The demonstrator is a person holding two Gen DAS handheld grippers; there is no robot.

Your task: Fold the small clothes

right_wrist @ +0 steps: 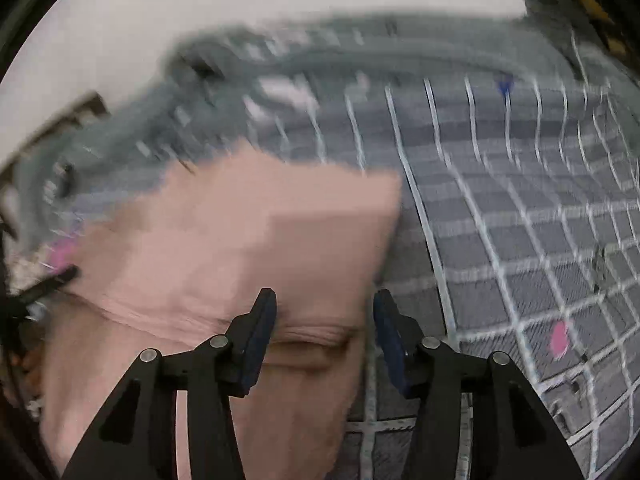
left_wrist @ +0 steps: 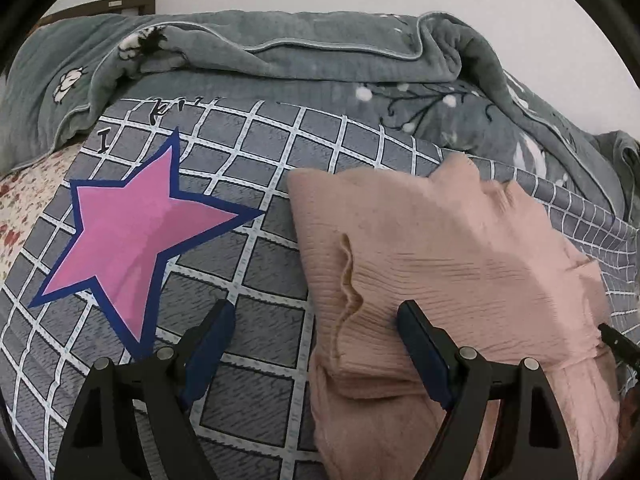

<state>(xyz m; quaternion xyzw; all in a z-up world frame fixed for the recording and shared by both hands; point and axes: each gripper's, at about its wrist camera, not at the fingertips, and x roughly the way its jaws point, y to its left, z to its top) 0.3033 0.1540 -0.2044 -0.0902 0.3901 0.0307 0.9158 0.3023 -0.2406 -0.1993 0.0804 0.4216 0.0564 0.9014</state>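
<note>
A pink ribbed garment [left_wrist: 448, 248] lies partly folded on the bed, its left edge doubled into a thick hem. My left gripper [left_wrist: 316, 314] hangs open over that edge, with one finger above the bedsheet and the other above the cloth. The right wrist view is blurred. There the same pink garment [right_wrist: 224, 248] fills the lower left, and my right gripper [right_wrist: 325, 302] stands open over its right edge with a creased fold between the jaws. Neither pair of pads presses on the cloth. A dark finger tip [left_wrist: 616, 340] shows at the garment's far right side.
The bedsheet [left_wrist: 260, 312] is grey with a white grid and a large pink star [left_wrist: 136, 236]. A rumpled grey-green quilt [left_wrist: 320, 64] with flower prints is heaped along the back, against a white wall. A floral cloth [left_wrist: 24, 208] shows at the left edge.
</note>
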